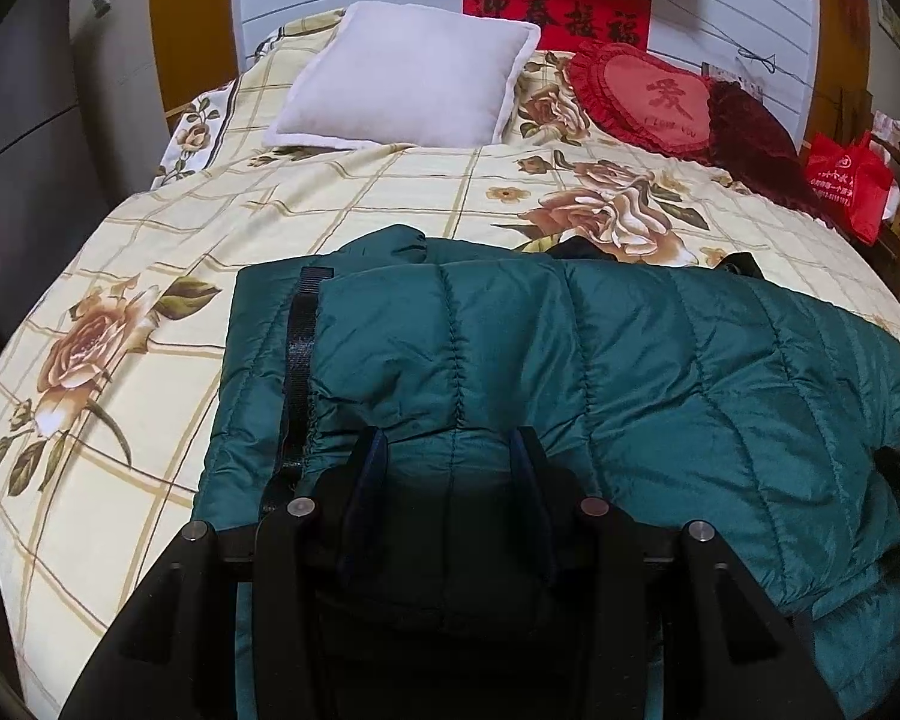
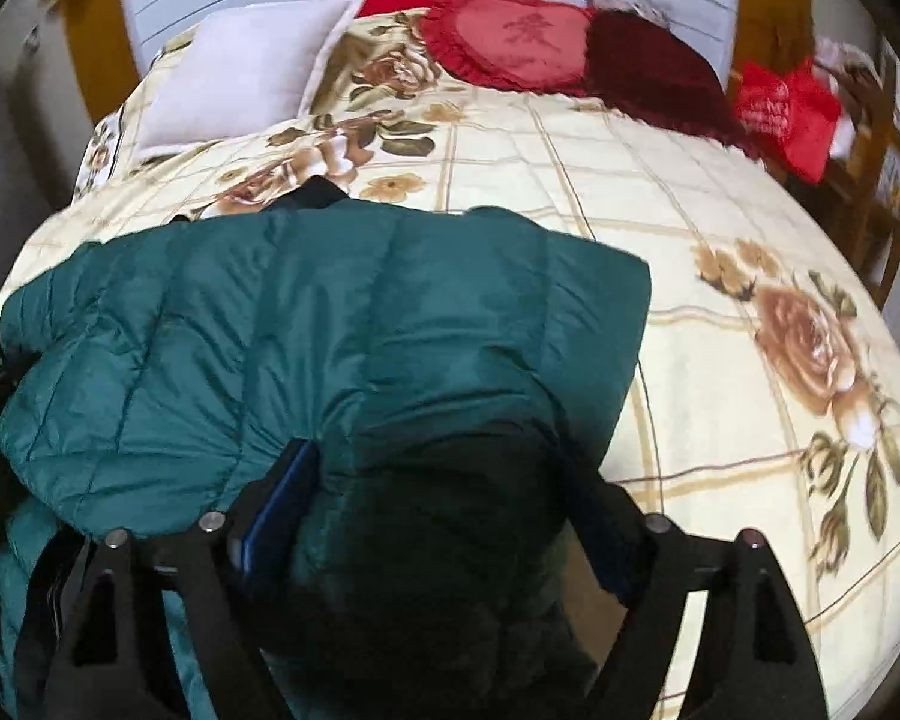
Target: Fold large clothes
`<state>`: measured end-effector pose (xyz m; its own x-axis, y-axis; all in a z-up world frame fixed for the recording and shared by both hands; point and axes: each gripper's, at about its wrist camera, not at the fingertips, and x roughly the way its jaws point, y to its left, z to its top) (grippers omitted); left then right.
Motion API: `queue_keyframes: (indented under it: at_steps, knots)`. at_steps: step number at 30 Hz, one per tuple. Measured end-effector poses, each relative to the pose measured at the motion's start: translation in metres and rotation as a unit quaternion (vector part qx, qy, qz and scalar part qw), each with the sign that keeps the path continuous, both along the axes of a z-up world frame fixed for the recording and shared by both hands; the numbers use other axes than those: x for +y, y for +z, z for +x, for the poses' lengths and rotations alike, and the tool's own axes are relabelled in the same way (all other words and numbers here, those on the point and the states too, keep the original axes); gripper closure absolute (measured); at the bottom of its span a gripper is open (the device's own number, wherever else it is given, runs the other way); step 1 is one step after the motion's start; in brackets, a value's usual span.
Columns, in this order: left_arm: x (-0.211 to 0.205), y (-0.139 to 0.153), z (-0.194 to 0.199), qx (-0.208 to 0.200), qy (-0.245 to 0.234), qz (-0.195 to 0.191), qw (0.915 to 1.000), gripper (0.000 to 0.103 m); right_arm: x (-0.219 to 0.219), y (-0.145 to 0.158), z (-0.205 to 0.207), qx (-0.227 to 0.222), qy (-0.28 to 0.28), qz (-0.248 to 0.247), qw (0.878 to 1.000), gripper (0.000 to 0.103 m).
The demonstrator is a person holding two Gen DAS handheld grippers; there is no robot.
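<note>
Both of my grippers sit at the near edge of the teal puffer jacket [image 1: 570, 348], which lies on the floral bedspread [image 1: 120, 228] short of the white pillow [image 1: 408, 78], its long axis running sideways across me. I read the left gripper [image 1: 450, 450] as clamped on a bunched fold. The right gripper [image 2: 444, 468] straddles padding, its jaws wide; I cannot tell whether they pinch it.
</note>
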<state>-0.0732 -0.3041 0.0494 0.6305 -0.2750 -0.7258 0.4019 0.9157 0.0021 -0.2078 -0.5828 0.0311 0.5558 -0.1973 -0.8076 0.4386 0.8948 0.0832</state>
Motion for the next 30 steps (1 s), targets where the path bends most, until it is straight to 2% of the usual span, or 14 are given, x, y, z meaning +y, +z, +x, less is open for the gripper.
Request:
queue_keyframes:
  at_steps: [7, 11, 13, 16, 22, 27, 30]
  knots:
    - [0.000, 0.000, 0.000, -0.002, 0.001, 0.001, 1.0000, 0.054, 0.034, 0.038, -0.029, -0.041, 0.018, -0.051, 0.998, 0.022]
    - [-0.001, 0.001, -0.001, -0.005, 0.000, -0.002, 1.0000, 0.054, 0.042, 0.009, -0.019, 0.006, 0.034, -0.049, 0.998, 0.022]
    - [0.002, 0.005, -0.004, -0.004, -0.002, -0.002, 1.0000, 0.054, 0.039, 0.000, -0.017, 0.006, 0.026, -0.037, 0.999, 0.021]
    - [0.013, 0.015, -0.014, -0.006, -0.003, -0.006, 1.0000, 0.054, 0.037, 0.016, -0.026, -0.005, 0.019, -0.020, 1.000, 0.021]
    - [0.047, 0.036, -0.051, -0.012, -0.011, -0.023, 0.9996, 0.054, 0.043, 0.050, -0.074, -0.032, 0.018, -0.001, 0.999, 0.021]
    - [0.079, 0.044, -0.088, -0.006, -0.010, -0.022, 0.9997, 0.054, 0.051, 0.051, -0.115, -0.025, 0.011, 0.039, 0.999, 0.021]
    - [0.098, 0.046, -0.109, -0.012, -0.005, -0.013, 0.9998, 0.054, 0.062, 0.049, -0.137, -0.019, 0.011, 0.042, 0.999, 0.021]
